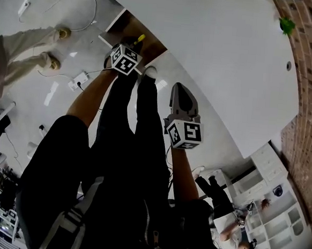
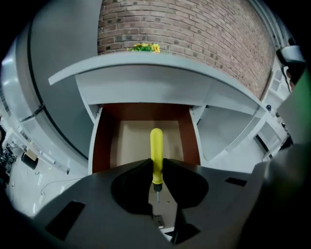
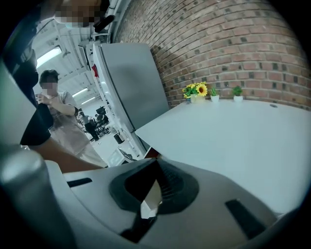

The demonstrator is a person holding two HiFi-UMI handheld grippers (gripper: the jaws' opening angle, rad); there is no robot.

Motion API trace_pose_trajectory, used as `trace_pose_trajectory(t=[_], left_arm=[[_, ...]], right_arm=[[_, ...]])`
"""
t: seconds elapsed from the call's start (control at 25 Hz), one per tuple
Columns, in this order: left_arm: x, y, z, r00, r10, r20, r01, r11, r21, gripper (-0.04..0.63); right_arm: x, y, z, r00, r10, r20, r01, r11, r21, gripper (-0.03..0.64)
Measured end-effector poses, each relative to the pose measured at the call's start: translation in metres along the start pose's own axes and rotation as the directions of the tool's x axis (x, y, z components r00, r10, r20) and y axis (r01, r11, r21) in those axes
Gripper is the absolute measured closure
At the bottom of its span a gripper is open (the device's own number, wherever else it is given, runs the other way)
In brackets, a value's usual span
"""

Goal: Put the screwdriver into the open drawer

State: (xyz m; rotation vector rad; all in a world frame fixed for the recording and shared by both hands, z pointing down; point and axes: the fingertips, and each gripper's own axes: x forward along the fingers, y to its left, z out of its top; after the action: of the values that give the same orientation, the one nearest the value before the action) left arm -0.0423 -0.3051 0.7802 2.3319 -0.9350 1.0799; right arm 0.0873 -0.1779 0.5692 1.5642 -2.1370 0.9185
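A yellow-handled screwdriver (image 2: pixel 156 148) sits clamped between the jaws of my left gripper (image 2: pixel 156 164), handle pointing forward and its short metal tip back toward the camera. It hangs above the front of the open drawer (image 2: pixel 132 141), which has red-brown walls and a pale bare bottom. In the head view the left gripper (image 1: pixel 130 49) reaches over the drawer (image 1: pixel 126 26) under the white table's edge, the screwdriver (image 1: pixel 140 38) poking out. My right gripper (image 1: pixel 180 99) is held back near the table's edge; in its own view the right gripper (image 3: pixel 156 164) is shut on nothing.
The white tabletop (image 1: pixel 215 51) spans the drawer, backed by a brick wall (image 2: pixel 194 29) with small flower pots (image 3: pixel 196 91). A grey cabinet (image 3: pixel 129 82) stands to the left. Cables (image 1: pixel 58 1) lie on the floor, people (image 3: pixel 58 116) stand nearby, and white shelves (image 1: pixel 268 205) are at lower right.
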Motion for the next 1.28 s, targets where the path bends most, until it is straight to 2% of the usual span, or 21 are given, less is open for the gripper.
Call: trace_pose_trajectory(t=[0.28, 0.56, 0.8, 1.0, 1.16, 1.28], left_arm=[[0.064, 0.013, -0.026, 0.998, -0.029, -0.058, 0.031, 0.999, 0.035, 0.514], [0.111, 0.016, -0.054, 0.984, -0.037, -0.174, 0.042, 0.999, 0.027, 0.514], [0.131, 0.018, -0.069, 0.964, -0.014, -0.265, 0.017, 1.0, 0.011, 0.514], [0.145, 0.016, -0.073, 0.949, -0.036, -0.313, 0.032, 0.999, -0.017, 0.512], [0.147, 0.018, -0.075, 0.943, -0.04, -0.33, 0.031, 0.999, -0.03, 0.512], [0.14, 0.017, -0.074, 0.947, -0.042, -0.318, 0.036, 0.999, -0.027, 0.512]], right_arm=[[0.001, -0.007, -0.029, 0.998, -0.059, -0.027, 0.061, 0.996, 0.066, 0.611], [-0.005, -0.021, -0.044, 0.99, -0.125, -0.072, 0.132, 0.986, 0.1, 0.611], [-0.014, -0.029, -0.054, 0.983, -0.159, -0.093, 0.171, 0.976, 0.135, 0.611], [-0.019, -0.033, -0.06, 0.979, -0.177, -0.098, 0.19, 0.971, 0.146, 0.611], [-0.02, -0.036, -0.061, 0.98, -0.175, -0.096, 0.188, 0.971, 0.149, 0.611], [-0.019, -0.038, -0.06, 0.982, -0.166, -0.095, 0.178, 0.974, 0.138, 0.611]])
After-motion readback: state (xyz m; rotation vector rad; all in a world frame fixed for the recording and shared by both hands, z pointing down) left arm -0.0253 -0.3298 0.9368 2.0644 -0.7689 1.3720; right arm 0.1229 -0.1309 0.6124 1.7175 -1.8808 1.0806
